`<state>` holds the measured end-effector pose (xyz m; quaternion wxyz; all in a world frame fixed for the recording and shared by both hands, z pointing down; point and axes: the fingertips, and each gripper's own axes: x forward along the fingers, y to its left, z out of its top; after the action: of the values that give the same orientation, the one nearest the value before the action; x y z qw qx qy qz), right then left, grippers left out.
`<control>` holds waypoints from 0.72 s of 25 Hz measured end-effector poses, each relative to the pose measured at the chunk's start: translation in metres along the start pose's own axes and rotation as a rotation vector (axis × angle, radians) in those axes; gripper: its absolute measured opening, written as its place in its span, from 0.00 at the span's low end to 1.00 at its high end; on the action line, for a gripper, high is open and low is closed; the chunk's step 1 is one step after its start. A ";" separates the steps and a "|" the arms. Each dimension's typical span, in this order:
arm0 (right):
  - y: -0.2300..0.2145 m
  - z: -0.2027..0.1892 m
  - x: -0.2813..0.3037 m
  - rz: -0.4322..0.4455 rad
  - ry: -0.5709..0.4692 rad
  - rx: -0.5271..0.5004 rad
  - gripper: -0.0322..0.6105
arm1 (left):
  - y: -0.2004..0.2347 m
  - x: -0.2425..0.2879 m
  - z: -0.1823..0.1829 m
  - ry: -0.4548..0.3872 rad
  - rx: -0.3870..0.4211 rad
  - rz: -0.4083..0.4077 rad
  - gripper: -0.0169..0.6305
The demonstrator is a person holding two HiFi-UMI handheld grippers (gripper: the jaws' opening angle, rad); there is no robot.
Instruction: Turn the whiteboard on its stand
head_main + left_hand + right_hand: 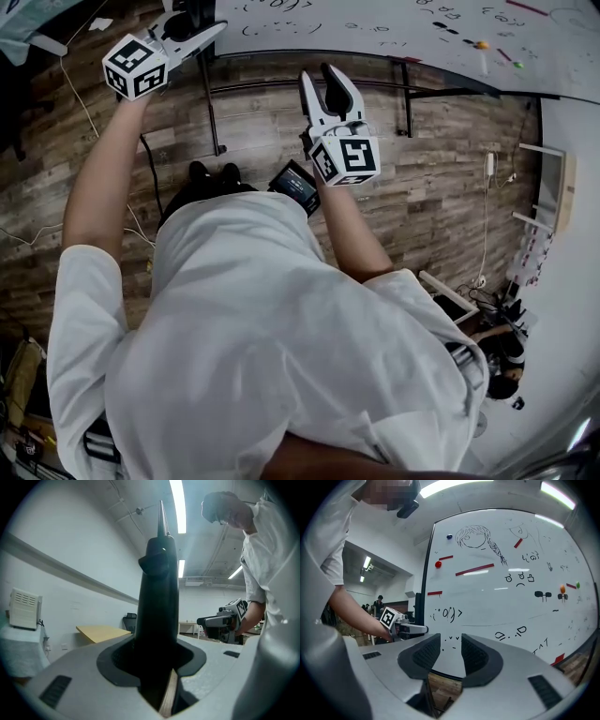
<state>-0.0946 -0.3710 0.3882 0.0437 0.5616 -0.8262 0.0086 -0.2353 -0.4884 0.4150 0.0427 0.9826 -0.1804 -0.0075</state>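
Apparently the turn is hardly begun: the left claw clamps the edge of the black-framed, scribbled white whiteboard; the right claw gapes empty before it.

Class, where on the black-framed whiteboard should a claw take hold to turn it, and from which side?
Take the black-framed whiteboard by its thin black side frame, coming edge-on so the claw straddles it. The broad flat face is too wide to pinch; the left claw grips there.
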 end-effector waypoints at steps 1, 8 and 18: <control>-0.002 -0.002 0.000 0.003 0.001 0.004 0.26 | 0.000 0.000 0.000 0.003 0.000 0.001 0.28; 0.002 -0.008 0.005 0.035 -0.003 0.034 0.26 | 0.001 -0.002 0.003 0.009 0.000 0.010 0.28; 0.019 -0.004 0.018 0.022 0.018 0.015 0.26 | 0.000 -0.004 0.006 0.040 0.028 -0.003 0.28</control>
<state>-0.1182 -0.3803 0.3947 0.0469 0.5525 -0.8319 0.0202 -0.2392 -0.4880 0.4092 0.0325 0.9834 -0.1779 0.0148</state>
